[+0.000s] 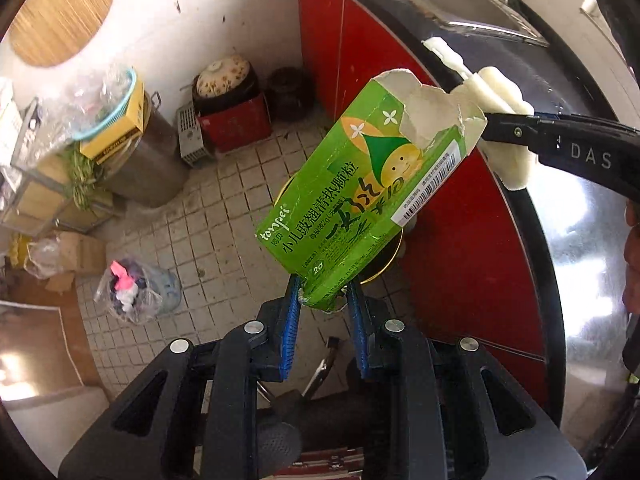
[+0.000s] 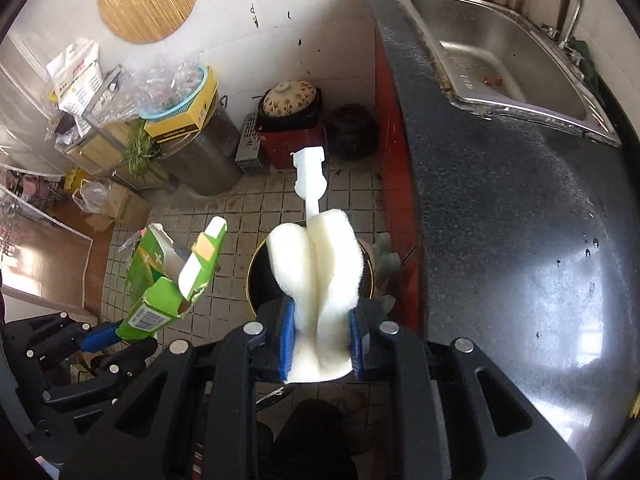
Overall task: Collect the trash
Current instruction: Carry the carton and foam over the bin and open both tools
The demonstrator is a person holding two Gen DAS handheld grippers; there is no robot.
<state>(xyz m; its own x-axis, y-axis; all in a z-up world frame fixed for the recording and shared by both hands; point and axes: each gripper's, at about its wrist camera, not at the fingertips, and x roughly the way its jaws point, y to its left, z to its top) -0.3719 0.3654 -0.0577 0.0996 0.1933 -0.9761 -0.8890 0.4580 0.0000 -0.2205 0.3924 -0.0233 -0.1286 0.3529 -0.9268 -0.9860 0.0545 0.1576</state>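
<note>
My left gripper (image 1: pixel 323 294) is shut on the bottom corner of a torn green medicine carton (image 1: pixel 360 192), which tilts up to the right above the floor. The same carton (image 2: pixel 160 280) shows at the left of the right wrist view. My right gripper (image 2: pixel 323 320) is shut on a white sponge head with a white plastic handle (image 2: pixel 320 256); the sponge (image 1: pixel 508 120) also appears at the right of the left wrist view. Both hang over a round black bin with a yellow rim (image 2: pixel 256 272), partly hidden behind them.
A dark speckled counter (image 2: pixel 500 200) with a steel sink (image 2: pixel 500 48) runs along the right, above red cabinet doors (image 1: pixel 360 60). On the tiled floor (image 1: pixel 224 216) stand a steel pot (image 2: pixel 208 156), a red box with a clay pot (image 2: pixel 292 128), cartons and a bag of rubbish (image 1: pixel 132 292).
</note>
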